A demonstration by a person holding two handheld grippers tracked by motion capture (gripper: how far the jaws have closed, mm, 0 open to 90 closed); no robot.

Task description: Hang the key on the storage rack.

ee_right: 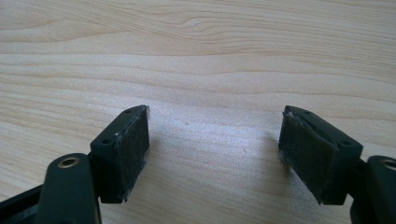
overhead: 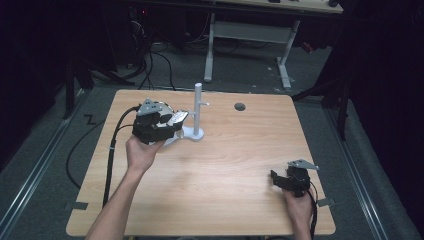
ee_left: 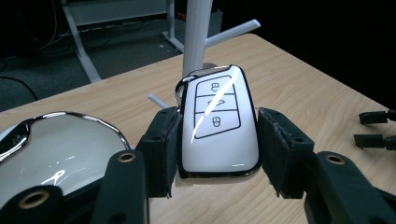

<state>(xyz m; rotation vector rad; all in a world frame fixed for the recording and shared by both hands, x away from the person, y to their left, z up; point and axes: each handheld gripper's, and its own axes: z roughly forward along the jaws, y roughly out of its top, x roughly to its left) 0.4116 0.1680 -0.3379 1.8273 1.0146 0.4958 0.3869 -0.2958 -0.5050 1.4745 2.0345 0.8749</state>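
Note:
A white car key fob (ee_left: 217, 126) with a chrome rim and three button outlines sits clamped between the black pads of my left gripper (ee_left: 217, 147), its button face towards the camera. In the high view my left gripper (overhead: 175, 123) holds the fob (overhead: 179, 117) just left of a white peg stand (overhead: 198, 107). That stand's post (ee_left: 196, 32) rises right behind the fob, with thin pegs sticking out sideways. My right gripper (overhead: 275, 179) rests low near the table's front right, open, with bare wood between its pads (ee_right: 215, 144).
A glossy white, chrome-rimmed object (ee_left: 60, 149) lies close under my left gripper, beside the stand's round base (overhead: 194, 133). The wooden table (overhead: 225, 165) has a round hole (overhead: 240, 106) at the back. Desk legs and cables stand on the floor beyond.

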